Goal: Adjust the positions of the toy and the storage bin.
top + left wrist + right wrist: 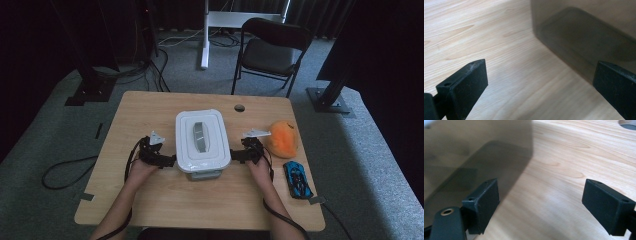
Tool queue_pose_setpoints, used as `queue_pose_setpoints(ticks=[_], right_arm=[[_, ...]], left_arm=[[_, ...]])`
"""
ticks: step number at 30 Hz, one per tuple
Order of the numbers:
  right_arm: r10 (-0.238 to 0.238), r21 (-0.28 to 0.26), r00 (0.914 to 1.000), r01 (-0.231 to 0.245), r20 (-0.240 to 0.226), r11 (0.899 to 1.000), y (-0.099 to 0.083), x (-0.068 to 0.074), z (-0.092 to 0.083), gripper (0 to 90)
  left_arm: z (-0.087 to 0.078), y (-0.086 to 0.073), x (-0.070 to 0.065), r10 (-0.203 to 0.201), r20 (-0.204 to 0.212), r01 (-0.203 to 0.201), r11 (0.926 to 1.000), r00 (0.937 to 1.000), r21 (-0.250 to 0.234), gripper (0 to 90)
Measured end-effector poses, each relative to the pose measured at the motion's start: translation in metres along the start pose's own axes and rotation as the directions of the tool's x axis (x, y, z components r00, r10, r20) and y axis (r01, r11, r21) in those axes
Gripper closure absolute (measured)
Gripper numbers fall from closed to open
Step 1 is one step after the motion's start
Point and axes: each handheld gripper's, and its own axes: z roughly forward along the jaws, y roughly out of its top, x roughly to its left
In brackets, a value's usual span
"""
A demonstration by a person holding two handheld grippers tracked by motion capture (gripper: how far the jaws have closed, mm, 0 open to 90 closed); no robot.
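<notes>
Plastic storage box [202,145] with a white lid sits in the middle of the wooden table [150,200], its long axis running away from the person, a grey handle or latch recessed in the lid's centre. The left tongs [172,161] and right tongs [233,155] flank its near end, one at each long side, both released: in the left gripper view the jaws stand wide with bare table between them and the box's smoky translucent wall [584,42] just beyond one jaw; the right gripper view mirrors this, the wall [474,157] beside the left jaw and nothing gripped.

Judging by its look, the box is stiff and light, probably empty or near it, since the tinted wall shows no clear contents. Smooth plastic sides would likely be slippery and too broad for either pair of jaws to span. The better hold seems to be the overhanging lid rim on both sides at once, or the end clips, keeping it level. An orange plush toy [283,138] and a blue toy car [298,180] lie apart to the right.
</notes>
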Motion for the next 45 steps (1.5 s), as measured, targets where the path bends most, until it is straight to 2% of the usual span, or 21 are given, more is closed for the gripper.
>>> queue_pose_setpoints(ticks=[6, 13, 16, 19, 21, 23, 26, 36, 38, 42, 45], right_arm=[[0.033, 0.001, 0.9993, -0.033, 0.019, 0.999, 0.009, -0.008, 0.012, 13.8], [0.046, -0.011, 0.9983, -0.045, 0.035, 0.999, 0.024, -0.008, 0.023, 13.8], [0.051, -0.017, 0.9982, -0.051, 0.030, 0.999, 0.028, -0.006, 0.026, 13.7], [0.039, -0.018, 0.9987, -0.038, 0.033, 0.999, 0.030, -0.003, 0.028, 14.6], [0.051, -0.024, 0.9987, -0.051, 0.006, 0.998, 0.030, -0.004, 0.027, 14.6], [0.045, -0.018, 0.9990, -0.044, 0.005, 0.999, 0.029, -0.003, 0.026, 15.6], [0.034, -0.013, 0.9994, -0.034, -0.006, 0.999, 0.028, -0.002, 0.023, 16.7], [0.019, -0.029, 0.9990, -0.020, -0.041, 0.999, 0.026, 0.003, 0.012, 20.4], [-0.004, -0.029, 0.9996, 0.004, -0.029, 1.000, 0.025, 0.006, 0.010, 21.1], [-0.021, -0.017, 0.9993, 0.020, -0.030, 1.000, 0.020, 0.009, 0.005, 21.4], [-0.043, -0.011, 0.9986, 0.043, -0.032, 0.999, 0.016, 0.011, 0.002, 21.5]], left_arm=[[0.006, 0.003, 0.009, -0.018, -0.020, 0.018, 0.9998, 0.9996, 0.006, 0.3], [0.009, 0.013, 0.014, -0.032, -0.043, 0.032, 0.9994, 0.9985, -0.011, 0.3], [0.009, 0.017, 0.015, -0.044, -0.034, 0.043, 0.9989, 0.9985, -0.019, 0.3], [0.011, 0.019, 0.011, -0.029, -0.025, 0.028, 0.9996, 0.9993, -0.009, 0.3], [0.012, 0.021, 0.007, -0.019, -0.023, 0.019, 0.9998, 0.9995, -0.011, 0.3], [0.011, 0.022, 0.004, -0.010, -0.048, 0.010, 0.9999, 0.9988, -0.010, 0.3], [0.009, 0.022, 0.003, -0.020, -0.032, 0.019, 0.9997, 0.9993, -0.012, 0.4], [0.000, 0.020, -0.010, 0.029, -0.047, -0.029, 0.9996, 0.9984, -0.003, 0.4], [-0.002, 0.019, -0.013, 0.043, -0.052, -0.043, 0.9991, 0.9977, -0.002, 0.4], [-0.006, 0.016, -0.017, 0.044, -0.045, -0.045, 0.9990, 0.9980, -0.008, 0.4], [-0.009, 0.014, -0.021, 0.051, -0.054, -0.052, 0.9986, 0.9972, -0.013, 0.4]])
